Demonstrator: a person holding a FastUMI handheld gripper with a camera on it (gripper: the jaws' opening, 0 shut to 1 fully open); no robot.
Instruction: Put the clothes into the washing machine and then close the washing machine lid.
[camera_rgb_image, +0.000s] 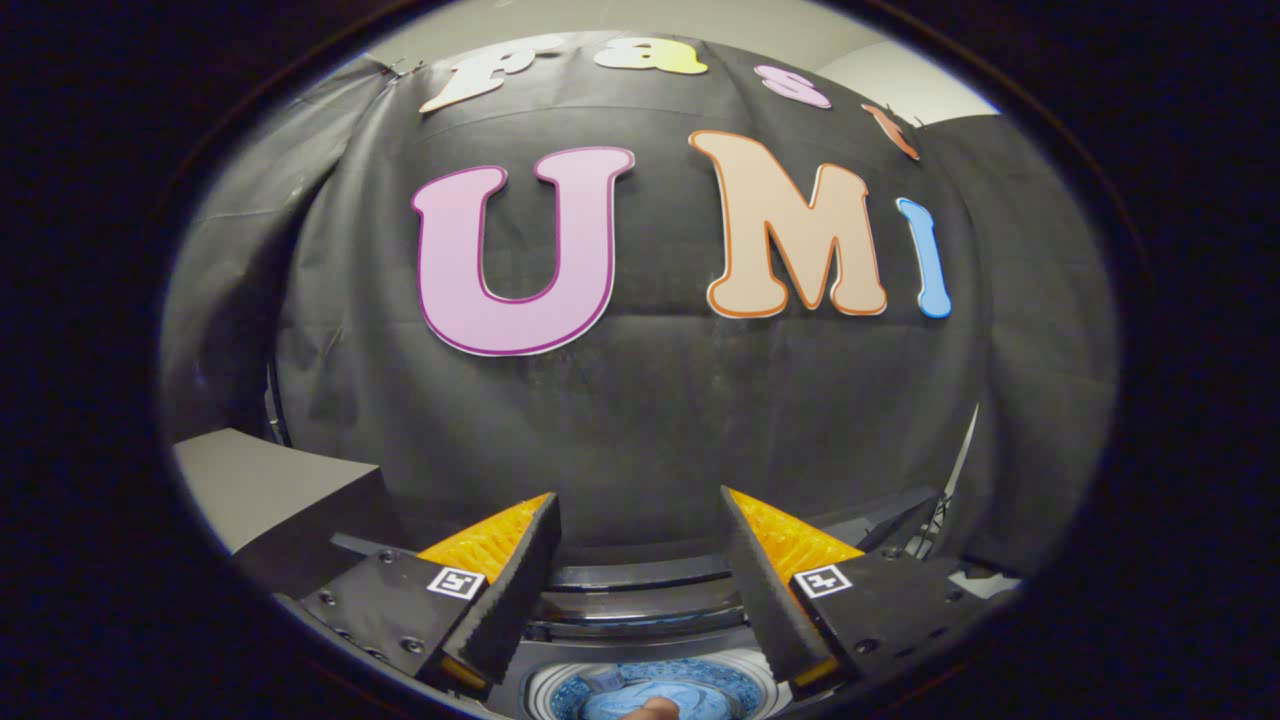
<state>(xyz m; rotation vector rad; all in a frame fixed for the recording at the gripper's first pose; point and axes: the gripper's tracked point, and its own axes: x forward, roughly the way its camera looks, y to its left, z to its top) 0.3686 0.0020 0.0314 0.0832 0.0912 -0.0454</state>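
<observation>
We hold the gripper (640, 560) above the washing machine's drum (650, 690) — jaws apart and empty — with blue clothes (690, 690) already inside; its lid (640, 578), beyond, stands open.

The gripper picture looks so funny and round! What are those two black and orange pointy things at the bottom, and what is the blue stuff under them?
Those pointy things are the two fingers of a gripper, a grabbing tool that a person holds in a hand. A small camera rides on the tool and looks forward along the fingers, and its bulgy lens makes everything look round. The jaws are open, with a wide gap between them, and they hold nothing. Below the fingers you look down into a washing machine; its lid is up. The blue stuff in its round tub seems to be clothing, though little of it shows. Behind it all hangs the booth's black cloth wall.
</observation>
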